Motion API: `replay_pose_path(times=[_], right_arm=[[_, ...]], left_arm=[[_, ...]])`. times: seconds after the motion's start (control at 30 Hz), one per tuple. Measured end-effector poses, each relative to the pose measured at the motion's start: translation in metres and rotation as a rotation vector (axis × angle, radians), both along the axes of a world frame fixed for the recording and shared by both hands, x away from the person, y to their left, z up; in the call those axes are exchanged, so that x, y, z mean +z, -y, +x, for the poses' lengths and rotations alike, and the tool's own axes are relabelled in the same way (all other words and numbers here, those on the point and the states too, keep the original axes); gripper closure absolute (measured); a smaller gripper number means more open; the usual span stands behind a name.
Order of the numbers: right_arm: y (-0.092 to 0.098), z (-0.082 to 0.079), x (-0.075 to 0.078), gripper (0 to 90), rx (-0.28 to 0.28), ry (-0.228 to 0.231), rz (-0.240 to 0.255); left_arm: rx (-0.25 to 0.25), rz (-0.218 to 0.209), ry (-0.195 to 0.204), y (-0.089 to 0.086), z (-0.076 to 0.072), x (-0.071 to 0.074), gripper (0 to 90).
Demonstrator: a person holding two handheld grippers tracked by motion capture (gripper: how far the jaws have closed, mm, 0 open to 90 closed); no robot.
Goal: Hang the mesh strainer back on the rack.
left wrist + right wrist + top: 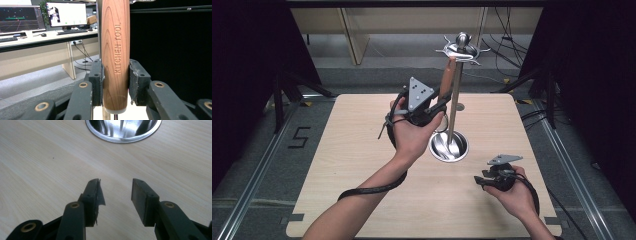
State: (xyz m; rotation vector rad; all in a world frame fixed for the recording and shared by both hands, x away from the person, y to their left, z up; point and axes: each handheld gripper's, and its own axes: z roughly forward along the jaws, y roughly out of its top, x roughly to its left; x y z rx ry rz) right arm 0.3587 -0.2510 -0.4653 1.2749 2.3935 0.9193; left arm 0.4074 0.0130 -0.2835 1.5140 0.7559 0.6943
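Note:
A steel utensil stand [455, 95] rises from a round dish base [448, 146], with a ring of hooks [460, 49] at its top. A wooden tool handle [446, 80] reaches up to those hooks. It is stamped "KITCHEN TOOL" in the left gripper view [115, 50]. My left gripper [439, 100] [115, 77] is raised beside the pole and shut on the lower part of this handle, with a pad on either side. The tool's head is hidden behind the hand. Low over the table, my right gripper [482, 180] [116, 192] stands open with nothing between its fingers, pointing at the base [123, 130].
The light wooden table [362, 175] has bare room left and front of the stand. Black curtains flank both sides. Beyond the far edge are a desk with monitors [65, 13] and floor cables [507, 45]. Metal rails [257, 175] run along the table's sides.

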Motion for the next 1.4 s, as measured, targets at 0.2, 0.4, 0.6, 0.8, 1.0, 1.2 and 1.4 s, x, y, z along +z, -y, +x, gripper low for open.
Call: replay_pose_path(times=[0.2, 0.4, 0.6, 0.8, 1.0, 1.2, 1.4], right_arm=[[-0.002, -0.002, 0.002, 58.5, -0.027, -0.039, 0.020], [-0.002, -0.002, 0.002, 58.5, -0.028, -0.041, 0.018], [-0.001, -0.001, 0.001, 58.5, -0.024, -0.031, 0.015], [-0.001, -0.001, 0.000, 58.5, -0.029, -0.023, 0.027], [-0.002, -0.003, 0.002, 58.5, -0.042, -0.057, 0.029], [-0.002, -0.003, 0.002, 58.5, -0.047, -0.059, 0.031], [-0.001, -0.003, 0.002, 58.5, -0.037, -0.050, 0.027]], left_arm=[[0.005, -0.004, -0.003, 0.003, 0.002, 0.000, 67.0], [0.006, -0.001, -0.004, 0.005, 0.004, 0.001, 67.0], [0.009, 0.001, -0.013, 0.007, 0.008, -0.001, 67.0], [0.013, 0.009, -0.016, 0.010, 0.010, -0.001, 66.9], [0.018, 0.016, -0.022, 0.011, 0.014, -0.003, 66.8], [0.013, 0.032, -0.013, 0.013, 0.017, -0.005, 66.8], [0.009, 0.029, -0.039, 0.014, 0.017, -0.007, 66.7]])
